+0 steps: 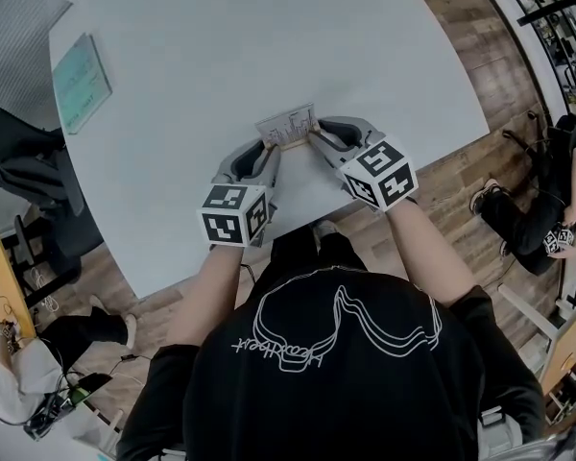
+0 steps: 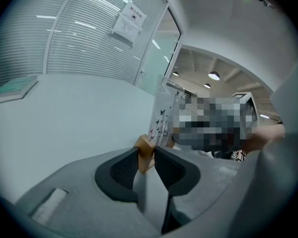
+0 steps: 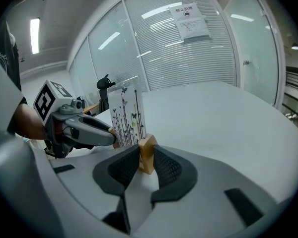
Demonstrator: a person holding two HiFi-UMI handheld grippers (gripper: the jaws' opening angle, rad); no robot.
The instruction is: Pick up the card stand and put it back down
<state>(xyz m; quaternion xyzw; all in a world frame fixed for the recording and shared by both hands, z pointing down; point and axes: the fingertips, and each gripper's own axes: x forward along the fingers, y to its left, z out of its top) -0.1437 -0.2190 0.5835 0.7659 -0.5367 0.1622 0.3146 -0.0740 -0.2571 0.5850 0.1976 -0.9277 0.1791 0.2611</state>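
Wooden ends of the card stand [image 1: 286, 126] are clamped between the fingers [image 2: 121, 170] of the left gripper [image 1: 268, 148] and right gripper [image 1: 315, 138] near the front edge of the surface [image 1: 269, 36]; the grasp is made, lifting and setting down are judged outstanding.

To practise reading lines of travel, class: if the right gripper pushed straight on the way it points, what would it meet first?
The wooden base of the card stand, which the right gripper grips in its tongs; beyond that, probably the white table.
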